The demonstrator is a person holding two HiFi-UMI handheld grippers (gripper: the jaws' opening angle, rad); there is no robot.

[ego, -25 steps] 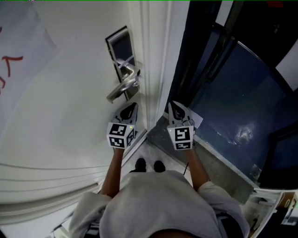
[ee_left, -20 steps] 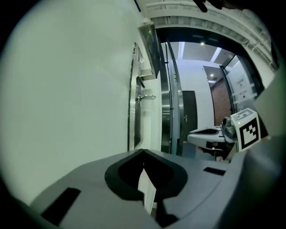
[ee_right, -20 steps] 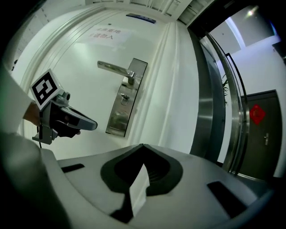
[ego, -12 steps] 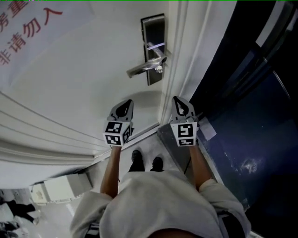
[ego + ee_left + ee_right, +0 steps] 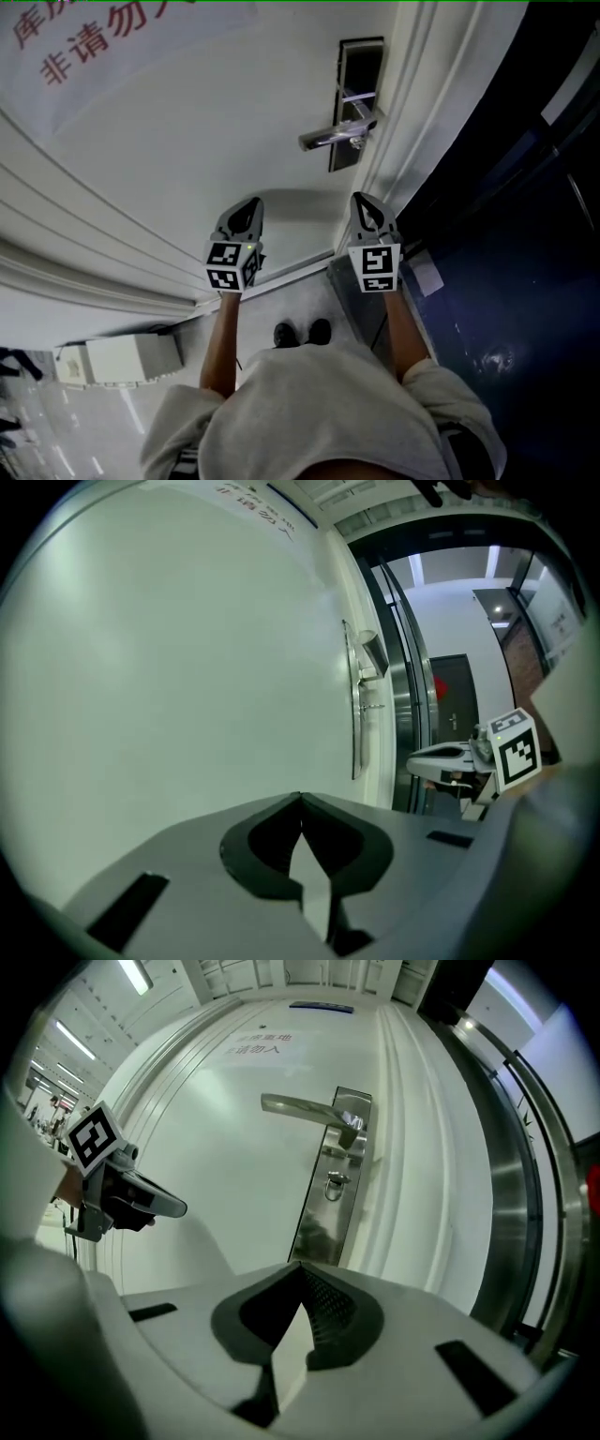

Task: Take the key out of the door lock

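A steel lock plate with a lever handle sits on the white door. The small key hangs in the cylinder below the lever; it also shows in the head view as the key. My left gripper and right gripper are held side by side below the lock, apart from it, both shut and empty. In the right gripper view the plate is straight ahead above the shut right gripper. The left gripper view shows the plate edge-on, beyond the left gripper.
Red printed characters are on the door's upper left. The white door frame runs beside the lock, with dark glass panels to the right. A white box sits low at the left. The person's shoes stand on the threshold.
The head view has swung, so the lock plate has shifted from upper left of centre to upper right. Both grippers stay shut, side by side below it.
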